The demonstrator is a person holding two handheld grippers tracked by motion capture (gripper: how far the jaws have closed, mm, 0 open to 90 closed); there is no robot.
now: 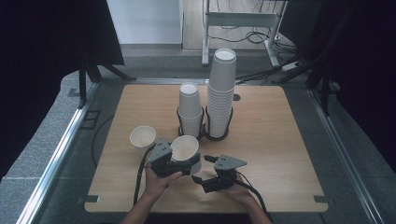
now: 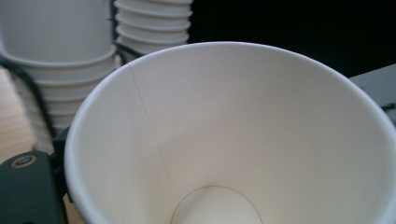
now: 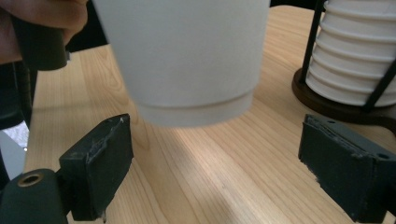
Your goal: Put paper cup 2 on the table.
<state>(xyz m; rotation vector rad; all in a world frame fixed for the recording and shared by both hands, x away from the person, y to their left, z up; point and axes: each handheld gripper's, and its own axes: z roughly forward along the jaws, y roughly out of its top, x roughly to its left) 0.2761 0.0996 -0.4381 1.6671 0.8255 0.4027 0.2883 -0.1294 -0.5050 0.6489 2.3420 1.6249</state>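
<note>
My left gripper (image 1: 174, 164) is shut on the wall of a white paper cup (image 1: 186, 148), which it holds tilted just above the table. The left gripper view looks straight into that cup (image 2: 243, 140), with one black jaw outside its wall at the lower left. My right gripper (image 1: 201, 169) lies to the right of the cup and points at it. Its jaws stand wide open with nothing between them. In the right gripper view the cup's base (image 3: 187, 60) hangs beyond the right gripper (image 3: 215, 158), clear of the wood.
A second loose paper cup (image 1: 142, 137) stands upright left of the held one. Behind them a short cup stack (image 1: 190, 109) and a tall cup stack (image 1: 221, 88) sit in black wire holders (image 1: 215, 136). The wooden table (image 1: 280, 140) extends to the right.
</note>
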